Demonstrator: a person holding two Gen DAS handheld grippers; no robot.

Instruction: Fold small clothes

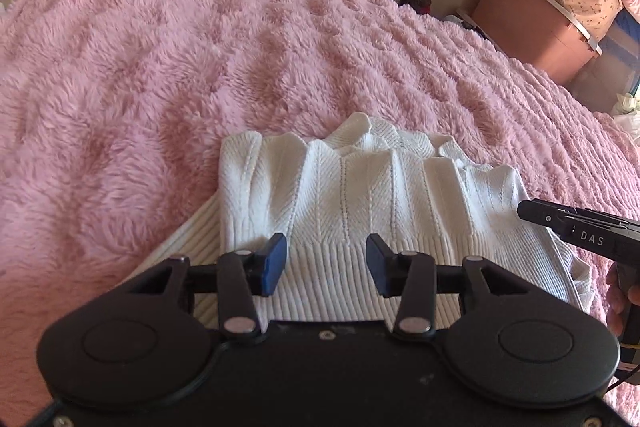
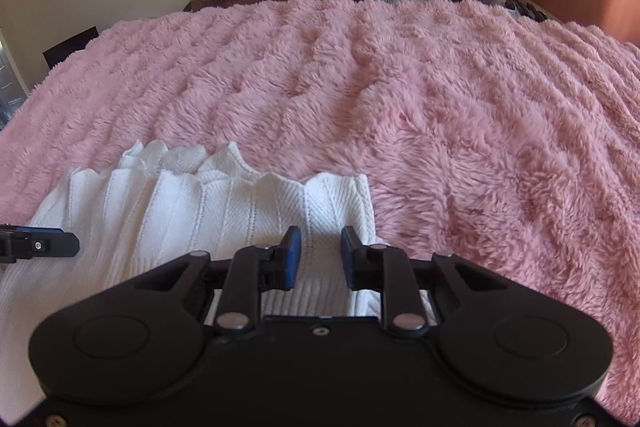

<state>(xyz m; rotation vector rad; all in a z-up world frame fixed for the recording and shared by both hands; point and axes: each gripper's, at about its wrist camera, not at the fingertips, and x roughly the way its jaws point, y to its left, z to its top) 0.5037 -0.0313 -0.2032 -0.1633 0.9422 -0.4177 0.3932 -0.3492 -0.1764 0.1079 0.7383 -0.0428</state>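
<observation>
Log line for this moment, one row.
garment: white knit top flat on pink blanket | left tool: open over ribbed hem | right tool: open over hem

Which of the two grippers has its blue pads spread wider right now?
The left gripper: its blue pads stand well apart over the white knitted sweater's ribbed hem. The right gripper shows a clearly narrower gap, with knit between its pads.

White ribbed sweater (image 1: 360, 195), pink blanket (image 1: 200, 67)
</observation>
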